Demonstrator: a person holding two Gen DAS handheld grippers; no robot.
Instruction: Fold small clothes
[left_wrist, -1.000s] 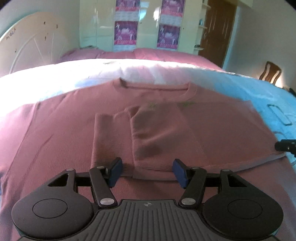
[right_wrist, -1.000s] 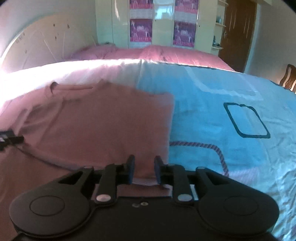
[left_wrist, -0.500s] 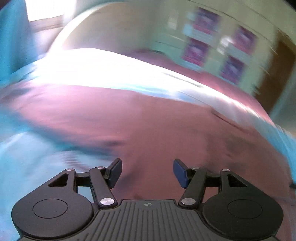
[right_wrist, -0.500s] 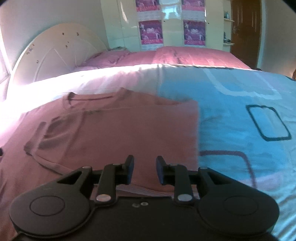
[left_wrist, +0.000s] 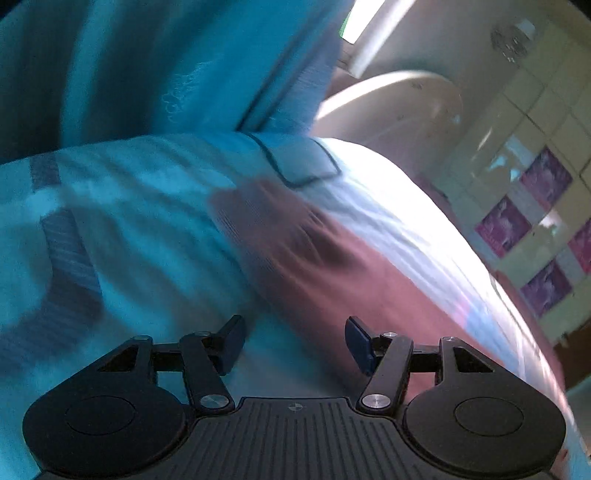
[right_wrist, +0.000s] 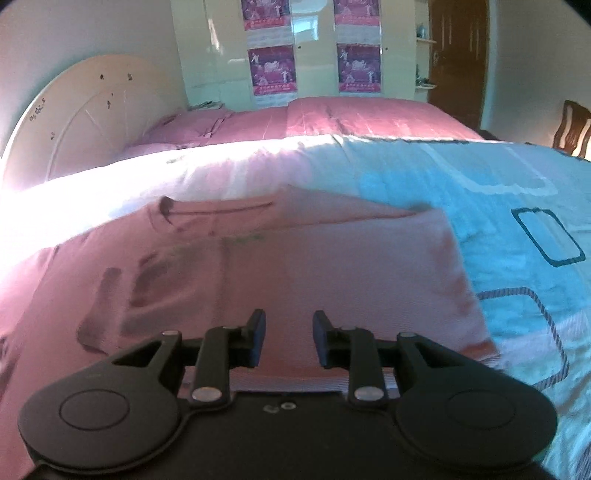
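In the left wrist view, tilted and smeared by motion, a blue curtain (left_wrist: 155, 70) hangs at the far left above the bed cover (left_wrist: 122, 236), which is light blue with darker striped patches. The left gripper (left_wrist: 293, 345) hovers over that cover with its 2 fingers spread apart and nothing between them, so it is released. Just past its right finger, the left edge of the pink shirt (left_wrist: 332, 273) runs up across the cover as a blurred band, with a dark crease near its middle. Farther right in that view sit the pale headboard (left_wrist: 402, 107) and a wardrobe (left_wrist: 517, 177) with purple posters on its doors. In the right wrist view the headboard (right_wrist: 85, 122) stands at the left, the wardrobe (right_wrist: 314, 48) with 4 posters (right_wrist: 272, 70) at the middle, and a brown door (right_wrist: 458, 59) and a wooden chair (right_wrist: 574, 127) to the right. The shirt (right_wrist: 295, 266) lies flat on the bed cover (right_wrist: 517, 229), collar away from the camera, 1 sleeve folded inward across its left half and its right side folded in to a straight edge. The right gripper (right_wrist: 289, 339) hangs over the shirt's near hem with a narrow gap between its fingers; nothing is pinched there, so it is released too. Pink pillows (right_wrist: 295, 118) lie beyond the cover.
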